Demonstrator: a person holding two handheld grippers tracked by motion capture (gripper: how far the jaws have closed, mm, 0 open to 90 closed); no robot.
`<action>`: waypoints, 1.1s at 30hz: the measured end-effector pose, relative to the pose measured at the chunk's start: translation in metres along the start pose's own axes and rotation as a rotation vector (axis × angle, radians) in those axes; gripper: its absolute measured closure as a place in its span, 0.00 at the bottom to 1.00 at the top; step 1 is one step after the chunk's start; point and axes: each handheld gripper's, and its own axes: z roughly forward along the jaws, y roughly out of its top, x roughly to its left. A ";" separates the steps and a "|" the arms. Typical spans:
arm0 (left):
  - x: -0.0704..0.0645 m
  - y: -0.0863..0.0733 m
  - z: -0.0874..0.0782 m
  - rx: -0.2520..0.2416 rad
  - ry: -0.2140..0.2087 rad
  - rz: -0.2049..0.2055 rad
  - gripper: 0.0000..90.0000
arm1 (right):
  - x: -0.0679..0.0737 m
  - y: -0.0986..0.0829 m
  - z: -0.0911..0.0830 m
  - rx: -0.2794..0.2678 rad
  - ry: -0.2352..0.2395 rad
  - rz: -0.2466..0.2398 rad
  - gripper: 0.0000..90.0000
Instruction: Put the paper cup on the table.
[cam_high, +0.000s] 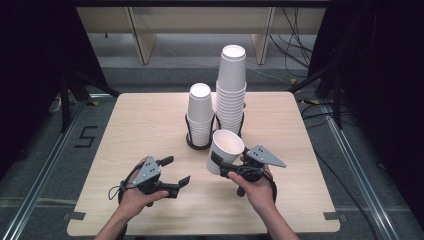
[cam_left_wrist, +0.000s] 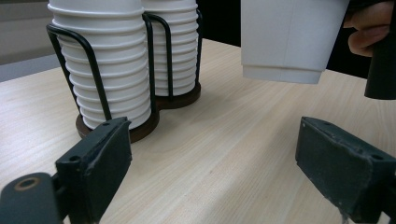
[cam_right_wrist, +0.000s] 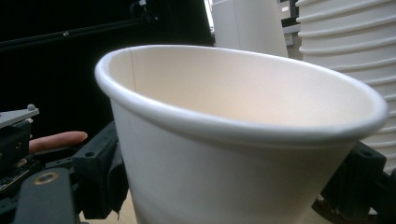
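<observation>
Nearest jaws: left gripper (cam_high: 177, 171) hovers over the near-left part of the table (cam_high: 145, 120), its jaws wide apart with nothing between them.
Right gripper: right gripper (cam_high: 225, 169) is clamped on the lower wall of a single paper cup (cam_high: 224, 150), one jaw on each side as the right gripper view shows it.
Cup position: lifted off the table, mouth up and tilted, near the table's middle, just in front of the holder.
Handling, my judgement: very light, thin-walled, easily dented; a hard squeeze would buckle it, a loose one lets the smooth paper slip.
Where to grip: low on the wall near the stiffer base, or just under the rolled rim; avoid the soft mid-wall.
Neighbours: black wire cup holder (cam_left_wrist: 154, 70) on a dark round base toward the table's far edge, holding a short stack of cups (cam_high: 200, 112) and a tall stack of cups (cam_high: 231, 90), both upside down.
Obstruction: the tall stack stands close behind the held cup; a careless swing could knock it.
Open ground: bare wood toward the near edge and both side edges.
</observation>
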 end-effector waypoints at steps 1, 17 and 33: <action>0.000 0.000 0.001 -0.004 -0.008 0.002 0.12 | 0.001 0.000 0.000 0.001 0.003 -0.002 0.19; -0.018 0.007 0.009 0.022 -0.068 0.028 0.06 | 0.013 -0.002 0.006 0.026 0.011 -0.085 0.18; -0.034 0.019 0.045 0.033 -0.104 0.080 0.00 | 0.026 -0.008 0.015 0.056 0.030 -0.194 0.18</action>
